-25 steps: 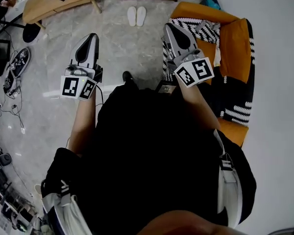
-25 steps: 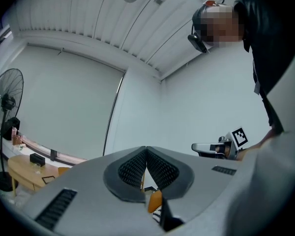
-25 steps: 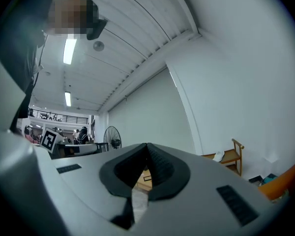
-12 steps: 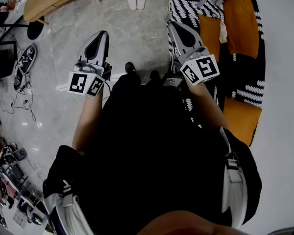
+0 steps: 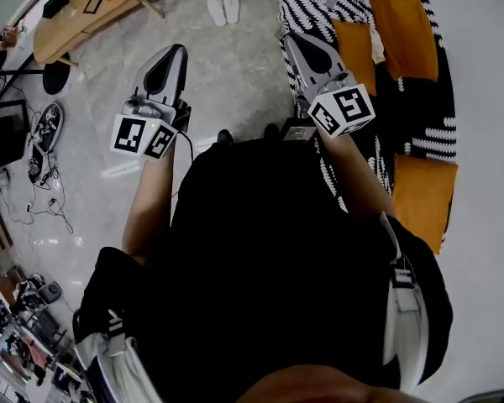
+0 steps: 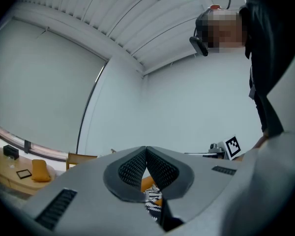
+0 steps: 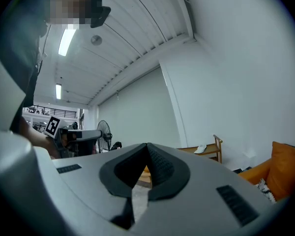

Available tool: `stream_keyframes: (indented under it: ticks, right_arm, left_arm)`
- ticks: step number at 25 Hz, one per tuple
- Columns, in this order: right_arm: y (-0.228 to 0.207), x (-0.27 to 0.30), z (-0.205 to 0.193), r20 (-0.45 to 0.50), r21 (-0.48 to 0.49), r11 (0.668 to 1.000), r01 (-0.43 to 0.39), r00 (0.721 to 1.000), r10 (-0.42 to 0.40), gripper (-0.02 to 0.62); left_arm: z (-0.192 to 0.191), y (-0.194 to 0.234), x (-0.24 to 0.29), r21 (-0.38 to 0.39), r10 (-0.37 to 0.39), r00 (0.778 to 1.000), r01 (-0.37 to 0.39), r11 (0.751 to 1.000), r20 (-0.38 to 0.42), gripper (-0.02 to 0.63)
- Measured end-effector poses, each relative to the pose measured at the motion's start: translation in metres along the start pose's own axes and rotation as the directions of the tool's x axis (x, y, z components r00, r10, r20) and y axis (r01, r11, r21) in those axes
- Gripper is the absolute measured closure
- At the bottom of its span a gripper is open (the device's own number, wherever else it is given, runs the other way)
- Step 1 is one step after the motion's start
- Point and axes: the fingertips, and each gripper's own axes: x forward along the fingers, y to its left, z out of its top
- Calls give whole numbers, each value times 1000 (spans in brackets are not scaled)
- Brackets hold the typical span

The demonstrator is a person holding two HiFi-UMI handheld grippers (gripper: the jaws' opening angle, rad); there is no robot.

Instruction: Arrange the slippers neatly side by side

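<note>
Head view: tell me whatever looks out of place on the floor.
The pair of white slippers lies neatly side by side at the top. Only the dark sneakers at the left edge look untidy: staggered, one ahead of the other rather than lined up.

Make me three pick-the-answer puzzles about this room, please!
1. What colour is the sofa? A) orange B) green C) purple
2. Where are the white slippers? A) on the sofa B) on the floor C) on the table
3. The left tool has jaws that are: A) wide open B) shut and empty C) squeezing a slipper

Answers:
1. A, its cushions are orange.
2. B, they lie together on the grey floor.
3. B, its pads meet with nothing between them.
</note>
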Motion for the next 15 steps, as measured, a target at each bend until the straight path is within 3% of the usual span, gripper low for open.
stream_keyframes:
  ticks: [3,8,15]
  right_arm:
    - [17,15,4,15,-1,1000,-6,1000,6,565]
    - [28,29,13,35,-18,1000,-11,999,12,565]
    - [25,28,10,9,-18,1000,5,1000,-5,565]
  left_arm:
    - [3,20,-16,-19,21,1000,-21,1000,2,589]
    - [7,45,-31,-137,82,996,-77,988,25,589]
    - [1,55,-34,-74,139,990,-137,988,15,589]
